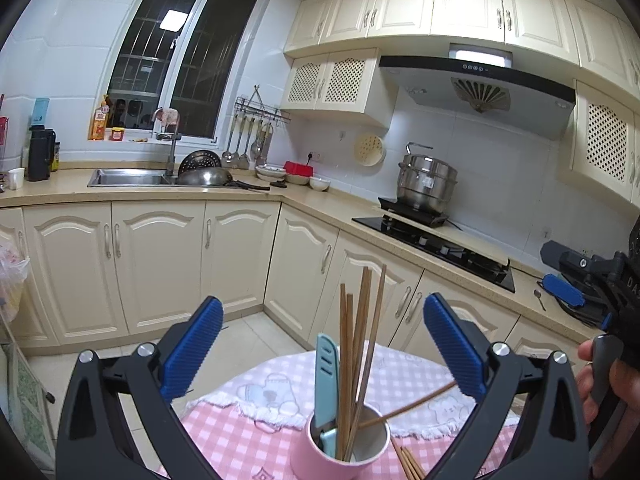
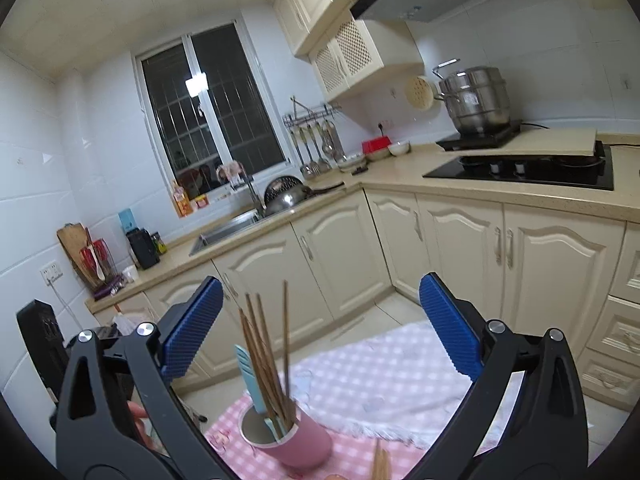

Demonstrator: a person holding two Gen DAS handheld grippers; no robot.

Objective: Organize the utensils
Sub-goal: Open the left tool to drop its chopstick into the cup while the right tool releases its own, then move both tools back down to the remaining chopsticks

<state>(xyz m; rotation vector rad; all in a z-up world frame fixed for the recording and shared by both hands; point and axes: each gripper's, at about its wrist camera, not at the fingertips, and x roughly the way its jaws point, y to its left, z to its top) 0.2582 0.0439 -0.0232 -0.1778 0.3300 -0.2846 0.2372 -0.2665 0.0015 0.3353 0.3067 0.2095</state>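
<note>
Standing wide with nothing between them, both the left tongs (image 1: 323, 354) and right tongs (image 2: 321, 330) should close next on the loose brown wooden chopsticks (image 1: 410, 465) lying just beside the pink ceramic cup (image 1: 320, 460) on the pink-checked bench (image 1: 240, 440).

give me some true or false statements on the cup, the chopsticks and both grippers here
1. The pink cylindrical cup stands upright on the pink checked tablecloth. True.
2. The left gripper is clamped on the brown wooden chopsticks. False: its jaws are wide open, holding nothing.
3. A light blue plastic knife stands in the cup. True.
4. The right gripper holds the cup. False: it is open and empty.
5. Every chopstick is in the cup. False: loose chopsticks lie on the cloth.
</note>
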